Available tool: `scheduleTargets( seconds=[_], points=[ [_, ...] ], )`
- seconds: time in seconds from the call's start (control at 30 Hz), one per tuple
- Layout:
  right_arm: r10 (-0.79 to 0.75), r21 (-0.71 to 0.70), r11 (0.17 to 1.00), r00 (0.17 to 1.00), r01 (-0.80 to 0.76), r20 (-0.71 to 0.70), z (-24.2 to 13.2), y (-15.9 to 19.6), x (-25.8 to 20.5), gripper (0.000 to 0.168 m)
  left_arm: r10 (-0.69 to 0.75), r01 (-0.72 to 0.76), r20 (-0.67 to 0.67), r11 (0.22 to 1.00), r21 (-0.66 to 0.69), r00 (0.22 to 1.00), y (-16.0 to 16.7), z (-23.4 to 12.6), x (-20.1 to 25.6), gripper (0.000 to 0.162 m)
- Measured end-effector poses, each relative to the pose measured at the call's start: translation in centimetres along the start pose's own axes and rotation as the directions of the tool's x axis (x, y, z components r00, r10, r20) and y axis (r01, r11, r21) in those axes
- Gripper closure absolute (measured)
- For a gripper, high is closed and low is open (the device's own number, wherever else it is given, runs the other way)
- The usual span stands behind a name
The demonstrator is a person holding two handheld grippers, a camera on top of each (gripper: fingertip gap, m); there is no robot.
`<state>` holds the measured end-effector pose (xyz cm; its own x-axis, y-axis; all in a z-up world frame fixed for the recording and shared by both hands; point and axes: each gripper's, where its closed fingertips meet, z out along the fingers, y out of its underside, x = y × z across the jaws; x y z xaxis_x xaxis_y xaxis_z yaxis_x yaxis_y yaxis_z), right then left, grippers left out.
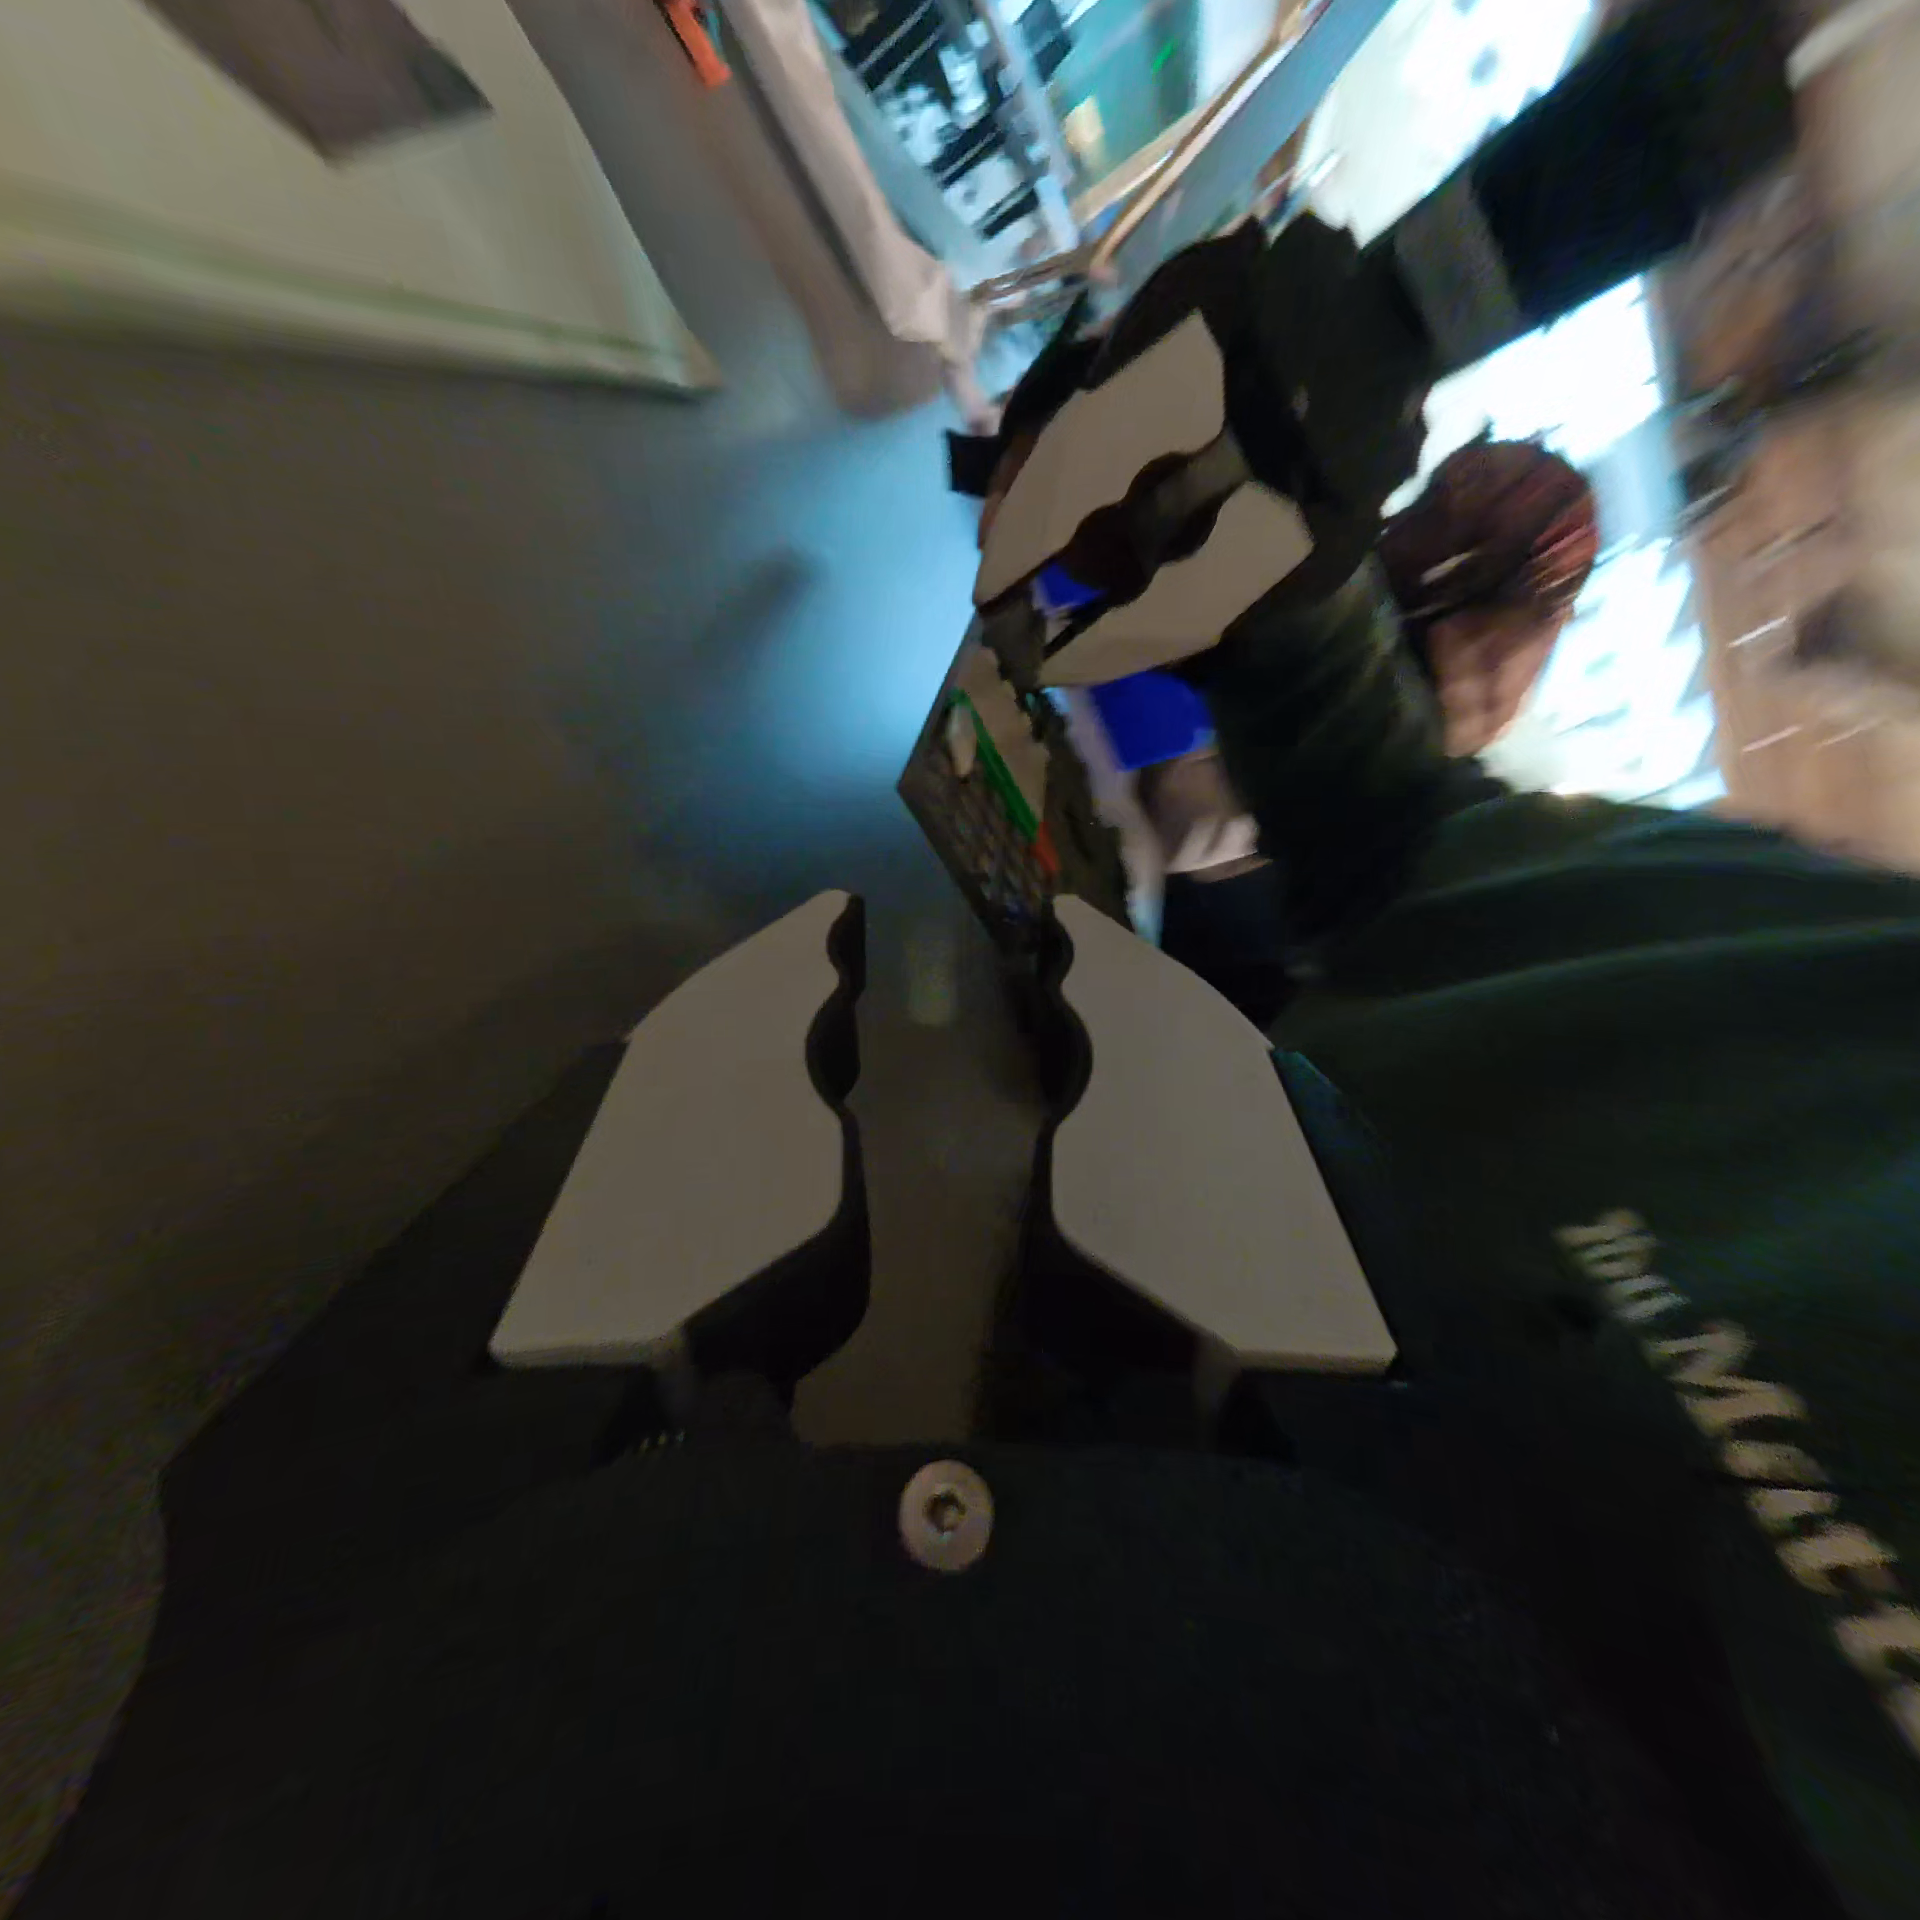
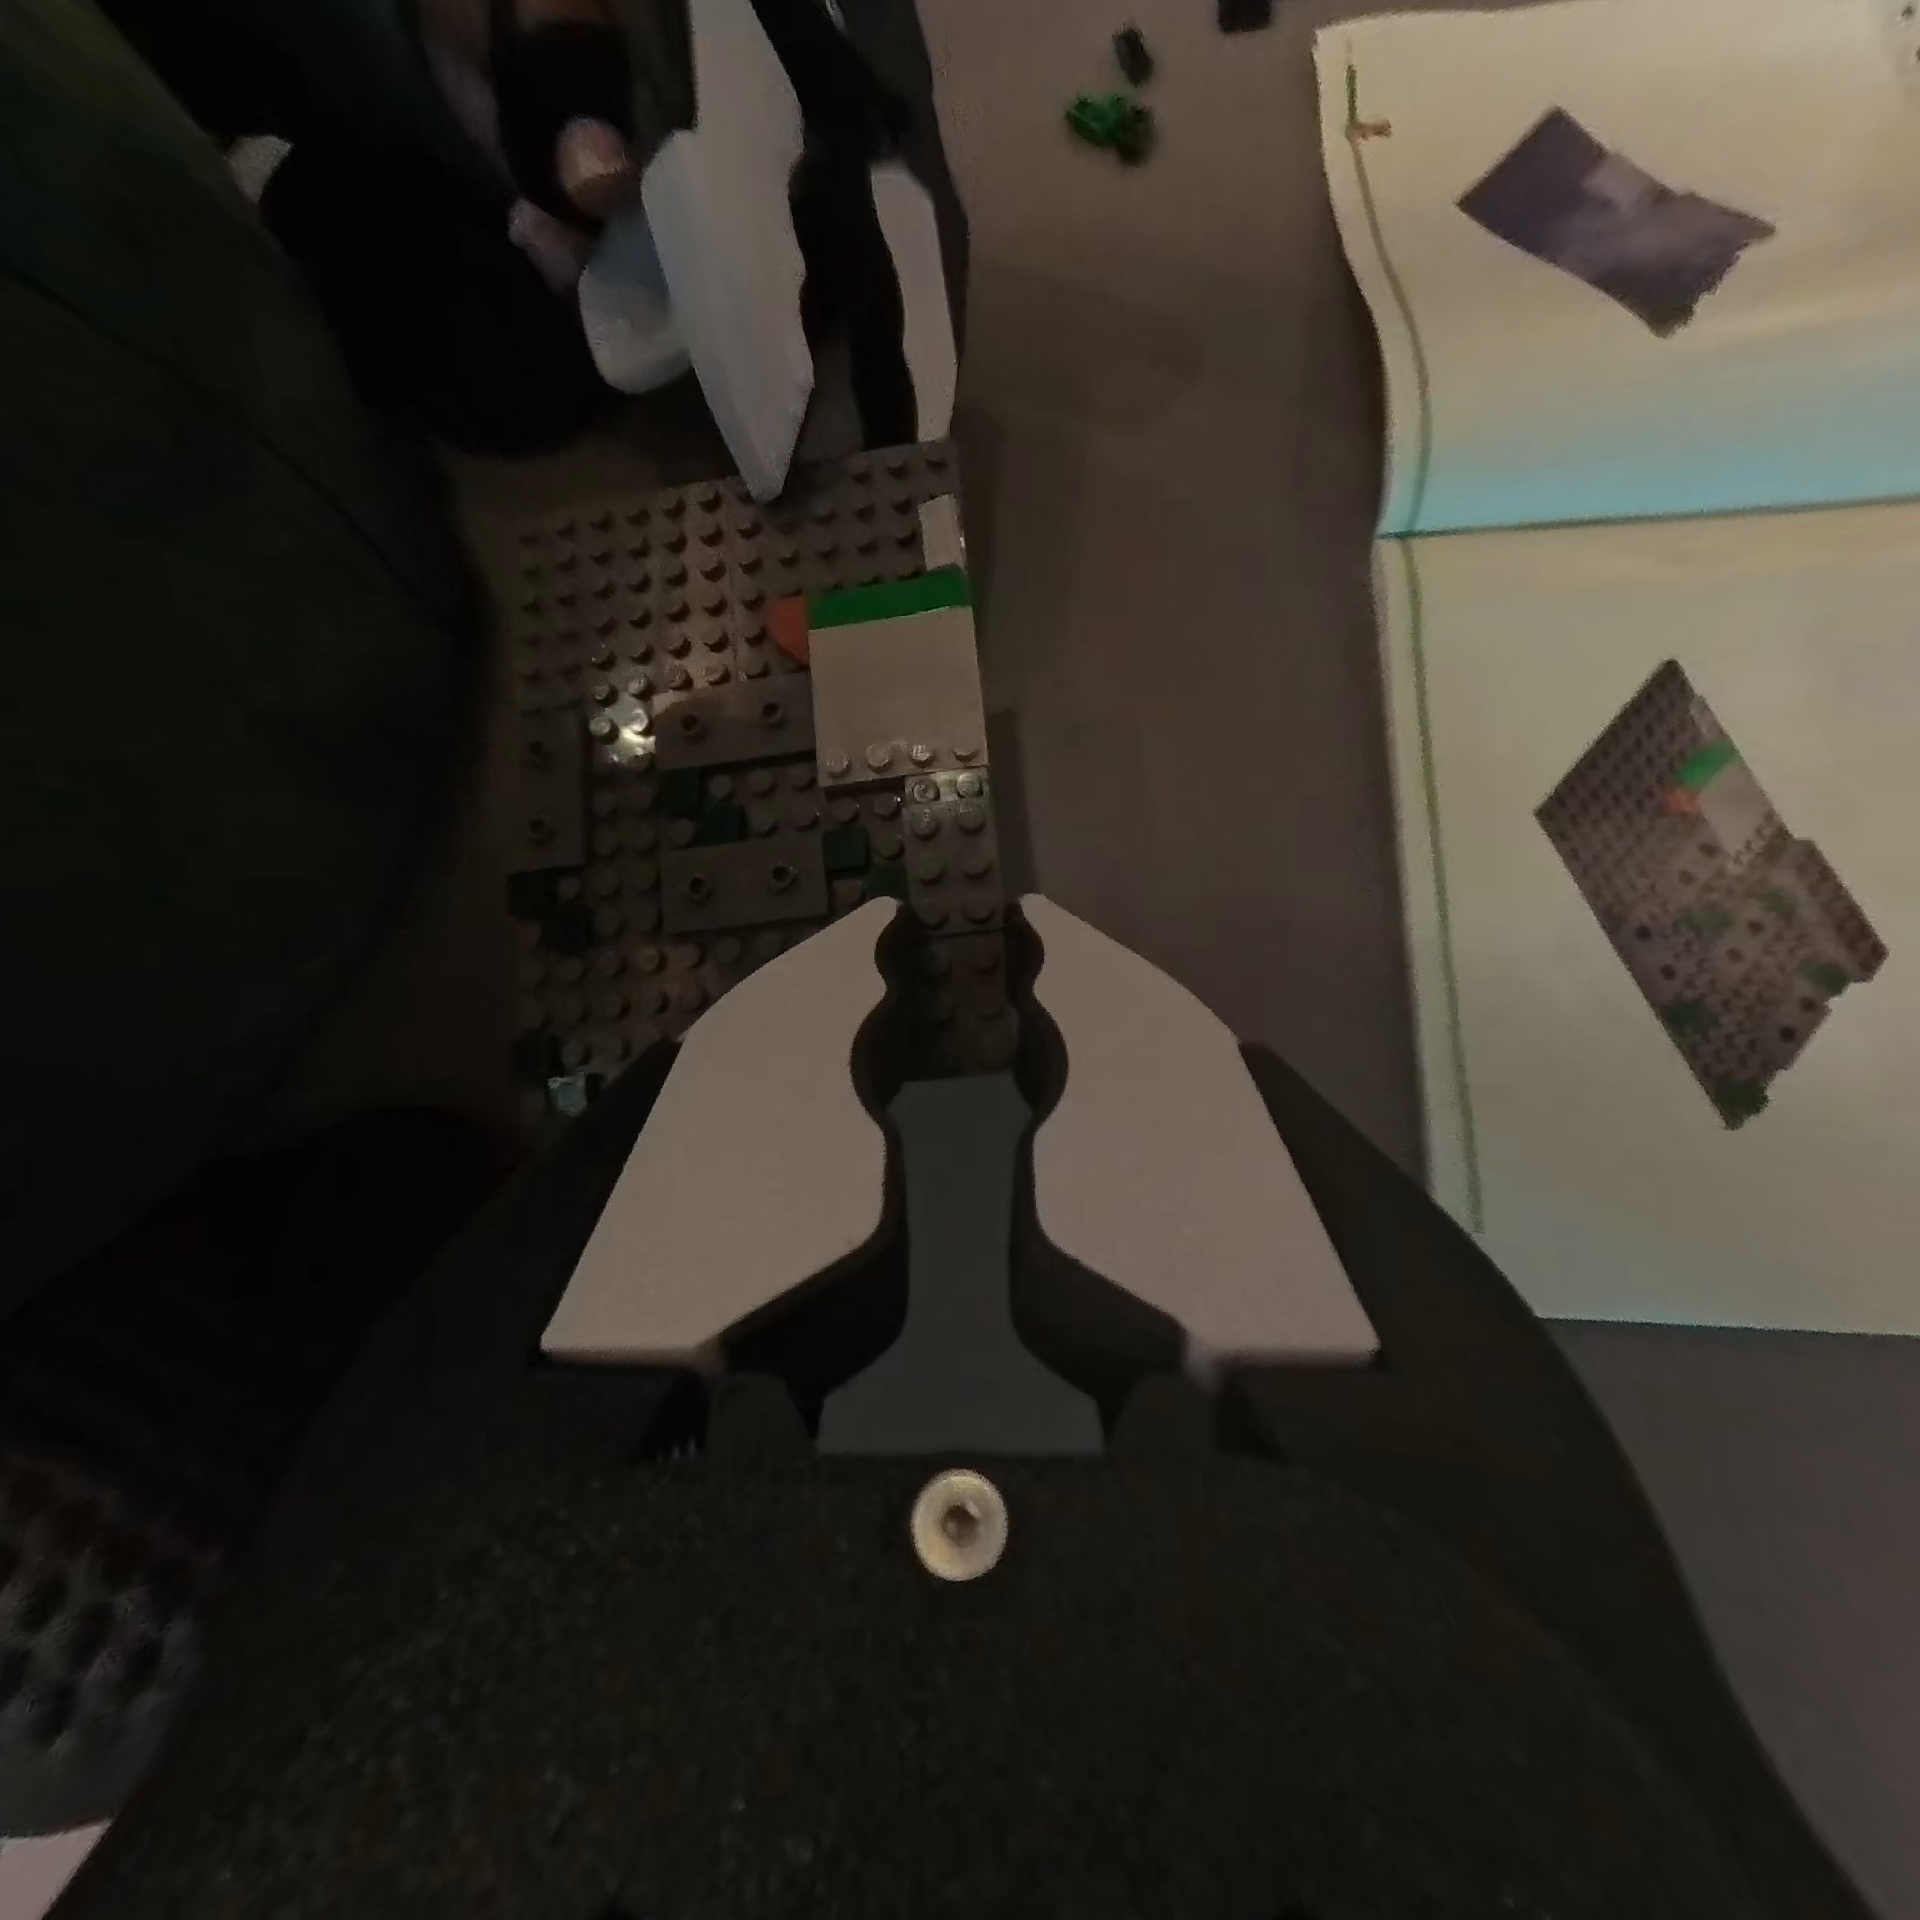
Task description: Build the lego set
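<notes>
Baseplate (image 2: 644,582), dark grey and studded, was held up off the table (image 2: 1164,520) between both tools, one gripping each end, so far as the views showed. The right gripper (image 2: 961,914) had its jaws narrowed onto the plate's near edge, the studs running in between the fingertips; it appeared clamped there, though the contact itself lay in shadow. The left gripper (image 1: 956,914) stood with a moderate gap between its jaws, and the plate's edge sat against its right fingertip only; whether it truly gripped could not be told from the blurred left wrist view.

One baseplate was in play, carrying one large light grey tile (image 2: 899,696), one green strip (image 2: 888,603) touching the tile's far side, one small orange piece (image 2: 792,629) just beside the strip, and several dark green bits low on the plate. Two printed pictures lay on one open instruction sheet (image 2: 1621,416) to the right, and one small green cluster (image 2: 1110,123) sat loose on the table beyond.

Judging from this, the step was steadying or turning the plate for the next brick. Doing it well would call for a firm hold at both ends, a level plate, and no twisting that might pop the tile loose.
</notes>
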<state>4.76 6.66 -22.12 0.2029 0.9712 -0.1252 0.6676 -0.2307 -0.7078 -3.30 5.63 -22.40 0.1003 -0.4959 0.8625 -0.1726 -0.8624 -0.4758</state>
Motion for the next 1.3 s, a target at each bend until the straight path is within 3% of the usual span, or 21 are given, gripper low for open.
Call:
scheduleTargets(
  seconds=[0.03, 0.33, 0.8, 1.3],
  points=[
    [-0.003, -0.001, 1.000, 1.000, 0.003, -0.003, 0.0, -0.1, -0.4, 0.152, -0.040, 0.040, -0.034, 0.999, -0.001, 0.999, 0.4, 0.2, 0.5, 0.130],
    [-0.006, -0.013, 1.000, 0.999, 0.005, -0.039, 0.0, -0.3, -2.8, 0.152, -0.198, 0.197, -0.171, 0.980, -0.027, 0.965, 3.0, 1.3, 3.1, 0.153],
    [0.030, -0.065, 0.997, 0.999, -0.028, 0.016, 0.1, -1.1, -4.5, 0.148, -0.222, 0.219, -0.174, 0.975, -0.037, 0.959, 3.8, 0.5, 3.2, 0.157],
    [-0.041, -0.113, 0.993, 0.999, 0.042, 0.005, -0.8, -2.8, -3.9, 0.142, -0.226, 0.225, -0.158, 0.974, -0.026, 0.961, 3.7, 0.5, 2.8, 0.157]
  ],
)
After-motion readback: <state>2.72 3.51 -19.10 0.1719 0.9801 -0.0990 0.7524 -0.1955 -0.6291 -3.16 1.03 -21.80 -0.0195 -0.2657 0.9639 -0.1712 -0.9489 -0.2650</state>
